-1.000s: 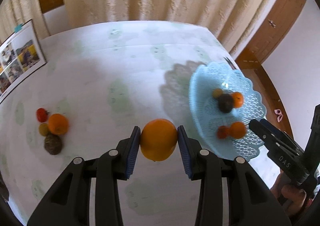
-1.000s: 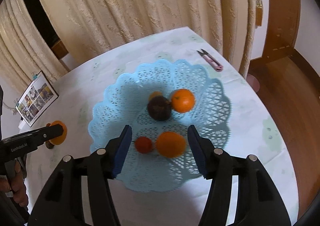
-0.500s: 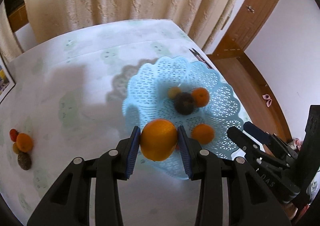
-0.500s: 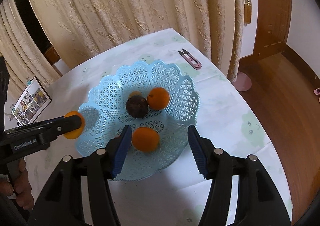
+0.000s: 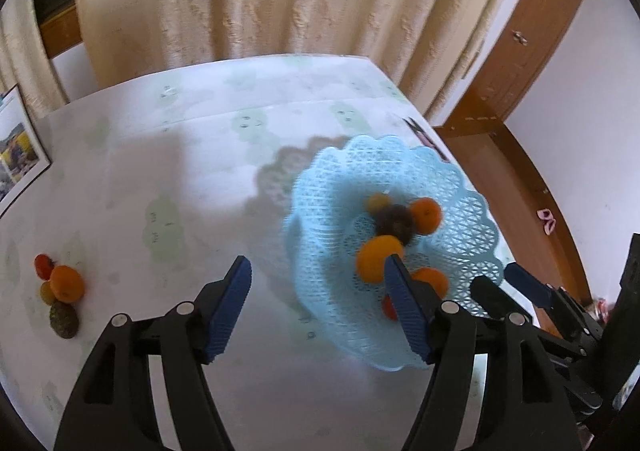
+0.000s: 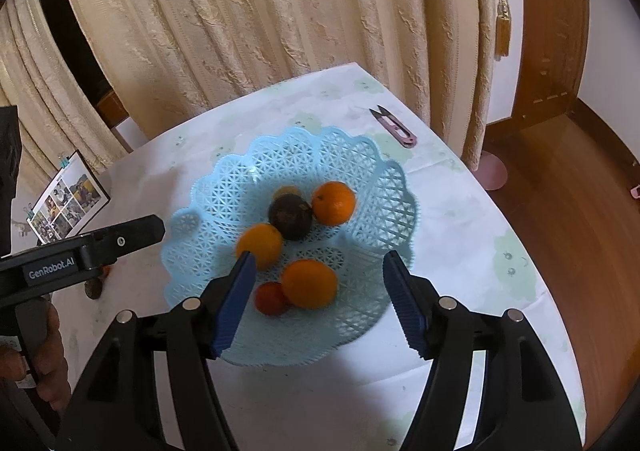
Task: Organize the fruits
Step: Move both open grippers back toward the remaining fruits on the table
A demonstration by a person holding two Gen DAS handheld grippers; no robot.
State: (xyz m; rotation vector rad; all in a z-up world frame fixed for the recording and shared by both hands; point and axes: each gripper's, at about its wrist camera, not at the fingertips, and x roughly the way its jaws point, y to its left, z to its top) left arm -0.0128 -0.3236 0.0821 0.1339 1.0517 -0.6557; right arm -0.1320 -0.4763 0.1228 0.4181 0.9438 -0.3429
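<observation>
Left gripper (image 5: 318, 313) just opening, empty; right gripper (image 6: 320, 301) apart, empty. Loose orange (image 6: 259, 245) at nine o'clock in blue basket (image 6: 394, 187). Could roll, bumping dark fruit (image 6: 291, 218).

Both tools were matte black plastic. The left gripper (image 5: 318, 305) and the right gripper (image 6: 320, 301) each carried two angled fingers faced with ribbed blue pads (image 6: 236, 301), silver round screws at the knuckles. White "GenRobot.AI" lettering ran along the left one's side, its grip wrapped by a hand (image 6: 44, 363).
</observation>
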